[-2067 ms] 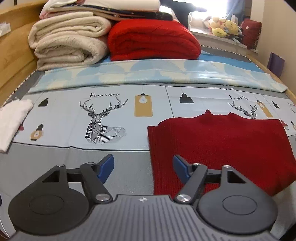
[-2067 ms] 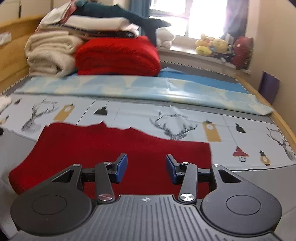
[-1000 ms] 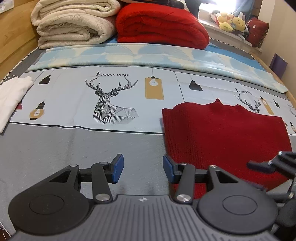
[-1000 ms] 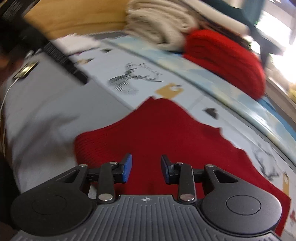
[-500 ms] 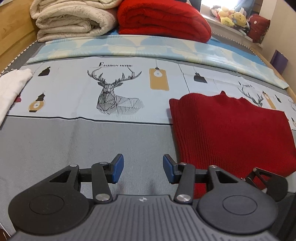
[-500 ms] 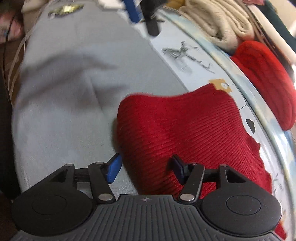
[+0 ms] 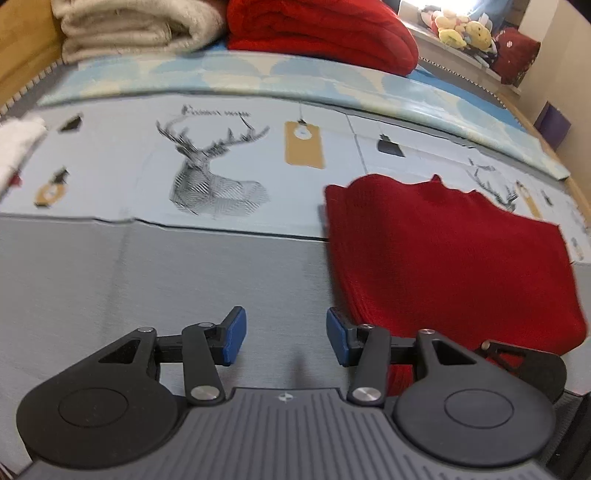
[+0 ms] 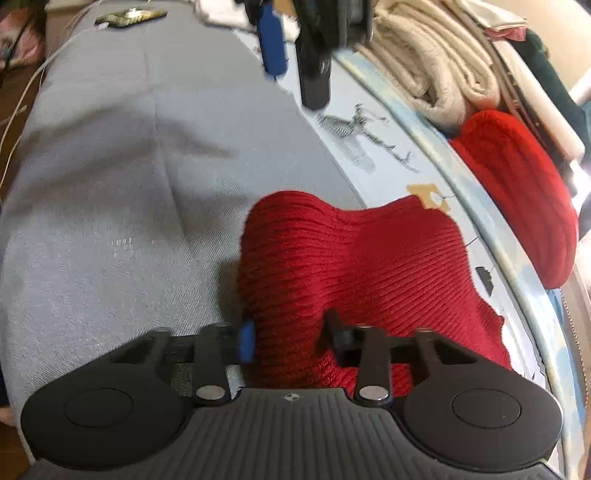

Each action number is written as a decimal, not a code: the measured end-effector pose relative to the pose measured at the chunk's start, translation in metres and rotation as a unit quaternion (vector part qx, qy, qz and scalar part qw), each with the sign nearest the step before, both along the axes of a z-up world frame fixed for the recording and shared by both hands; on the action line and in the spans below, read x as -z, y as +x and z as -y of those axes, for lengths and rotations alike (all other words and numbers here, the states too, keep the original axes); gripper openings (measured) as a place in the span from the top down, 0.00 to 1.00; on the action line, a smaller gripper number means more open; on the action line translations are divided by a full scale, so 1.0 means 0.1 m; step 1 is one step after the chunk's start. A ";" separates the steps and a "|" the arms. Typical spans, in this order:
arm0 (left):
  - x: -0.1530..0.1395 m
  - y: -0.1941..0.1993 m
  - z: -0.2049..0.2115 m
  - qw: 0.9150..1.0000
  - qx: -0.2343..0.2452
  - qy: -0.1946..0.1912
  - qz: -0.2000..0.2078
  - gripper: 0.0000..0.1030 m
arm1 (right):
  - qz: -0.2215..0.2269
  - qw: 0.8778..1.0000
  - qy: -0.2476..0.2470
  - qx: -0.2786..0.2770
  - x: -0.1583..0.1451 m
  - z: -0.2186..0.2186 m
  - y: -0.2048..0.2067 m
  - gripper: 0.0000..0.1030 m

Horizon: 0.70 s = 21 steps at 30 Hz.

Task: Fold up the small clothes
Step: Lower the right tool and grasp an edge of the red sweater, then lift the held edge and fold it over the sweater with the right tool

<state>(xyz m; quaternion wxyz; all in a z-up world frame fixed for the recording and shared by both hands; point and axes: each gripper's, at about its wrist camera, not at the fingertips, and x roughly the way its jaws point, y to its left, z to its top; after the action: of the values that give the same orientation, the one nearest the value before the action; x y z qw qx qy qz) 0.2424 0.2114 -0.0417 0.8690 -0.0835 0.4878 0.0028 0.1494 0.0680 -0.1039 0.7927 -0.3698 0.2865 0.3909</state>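
A dark red knitted garment [image 7: 443,258] lies on the bed, to the right in the left wrist view. My left gripper [image 7: 286,338] is open and empty, low over the grey sheet just left of the garment's near left corner. My right gripper [image 8: 288,339] has its jaws around the garment's near edge [image 8: 314,266], which bulges up between them; the jaws stand apart and I cannot tell how firmly they grip. The right gripper's body shows at the lower right of the left wrist view [image 7: 524,365]. The left gripper shows at the top of the right wrist view [image 8: 295,48].
Folded cream blankets [image 7: 125,26] and a folded red blanket [image 7: 317,33] are stacked at the head of the bed. A white cloth [image 7: 14,147] lies at the far left. Plush toys [image 7: 465,29] sit on the windowsill. A cable [image 8: 22,96] runs along the bed's edge.
My right gripper has swung round to the garment's near edge and pushed onto it, so the knit bunches up between its jaws. My left gripper has moved forward and stays open.
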 end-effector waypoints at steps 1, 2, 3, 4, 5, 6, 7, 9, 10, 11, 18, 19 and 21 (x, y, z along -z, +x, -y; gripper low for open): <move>0.02 0.04 0.02 1.000 -0.001 -0.016 -0.007 0.35 | -0.004 1.000 0.014 0.010 -0.08 0.03 0.03 0.79; 0.05 0.08 0.04 0.999 -0.002 -0.035 -0.014 0.30 | -0.008 0.999 0.028 0.021 -0.16 0.07 0.05 0.81; 0.08 0.13 0.06 0.998 -0.003 -0.061 -0.022 0.21 | -0.010 0.998 0.046 0.033 -0.25 0.13 0.08 0.83; 0.10 0.19 0.08 0.995 -0.005 -0.092 -0.029 0.17 | -0.012 0.997 0.065 0.045 -0.35 0.21 0.11 0.83; 0.13 0.24 0.09 0.992 -0.009 -0.123 -0.034 0.17 | -0.014 0.995 0.081 0.054 -0.42 0.28 0.13 0.84; 0.16 0.30 0.10 0.987 -0.016 -0.153 -0.040 0.17 | -0.015 0.993 0.097 0.061 -0.50 0.36 0.14 0.84; 0.20 0.35 0.12 0.983 -0.025 -0.176 -0.046 0.16 | -0.015 0.992 0.112 0.065 -0.57 0.45 0.14 0.84; 0.28 0.47 0.15 0.973 -0.041 -0.220 -0.060 0.16 | -0.010 0.990 0.128 0.064 -0.65 0.60 0.12 0.84; 0.32 0.53 0.17 0.967 -0.045 -0.241 -0.068 0.16 | -0.008 0.989 0.134 0.063 -0.67 0.66 0.10 0.84; 0.36 0.60 0.21 0.962 -0.049 -0.258 -0.073 0.16 | -0.008 0.988 0.140 0.063 -0.69 0.73 0.09 0.84; 0.54 0.90 0.35 0.945 -0.067 -0.306 -0.088 0.16 | -0.010 0.986 0.155 0.054 -0.74 1.00 0.02 0.85; 0.55 0.92 0.35 0.943 -0.071 -0.313 -0.089 0.16 | -0.010 0.987 0.155 0.052 -0.74 1.01 0.01 0.85; 0.51 0.95 0.27 0.936 -0.087 -0.333 -0.071 0.16 | -0.009 0.987 0.153 0.048 -0.74 1.01 -0.01 0.85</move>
<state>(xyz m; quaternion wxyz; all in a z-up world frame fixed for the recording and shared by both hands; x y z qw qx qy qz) 0.3378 0.1841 -0.0929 0.7506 -0.4103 0.5120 -0.0782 0.1489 -0.0332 -0.0294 0.8552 -0.2260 0.2482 0.3948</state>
